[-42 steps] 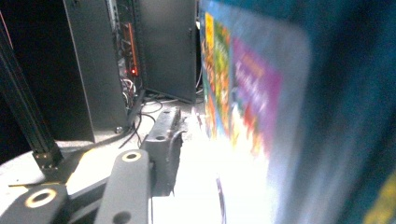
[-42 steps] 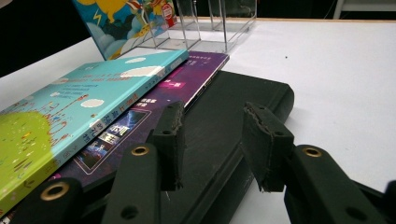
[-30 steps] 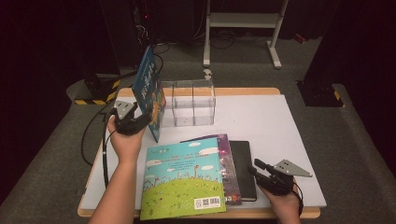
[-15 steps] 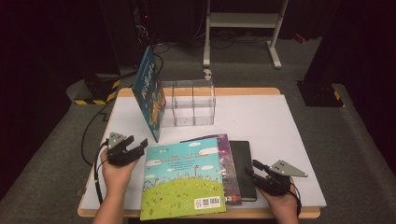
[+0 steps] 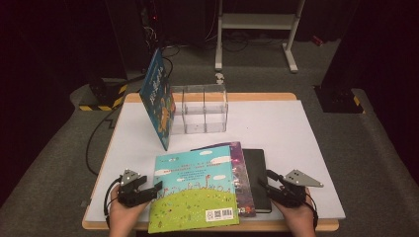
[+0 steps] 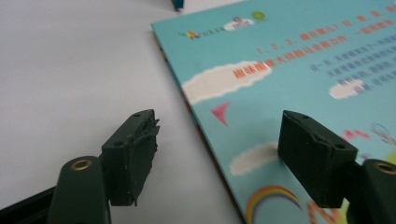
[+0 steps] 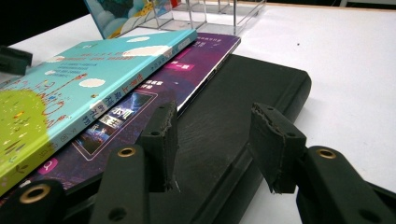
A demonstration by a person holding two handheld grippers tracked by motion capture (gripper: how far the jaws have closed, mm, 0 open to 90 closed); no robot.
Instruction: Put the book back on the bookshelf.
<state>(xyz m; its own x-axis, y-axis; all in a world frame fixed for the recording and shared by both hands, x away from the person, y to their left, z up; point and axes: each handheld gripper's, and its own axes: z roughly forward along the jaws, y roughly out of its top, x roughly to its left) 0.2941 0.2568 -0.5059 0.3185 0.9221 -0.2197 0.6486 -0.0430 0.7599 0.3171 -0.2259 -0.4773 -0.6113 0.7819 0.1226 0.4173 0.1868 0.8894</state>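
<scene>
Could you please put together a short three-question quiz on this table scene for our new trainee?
1. True or false: the left gripper is shut on the top book.
2. What lies at the bottom of the stack? A) purple book B) black book C) clear organizer
3. What does the upright blue book lean against?

Key:
1. False; it is open beside the book's left edge.
2. B, the black book, under the purple book.
3. The clear organizer.
</scene>
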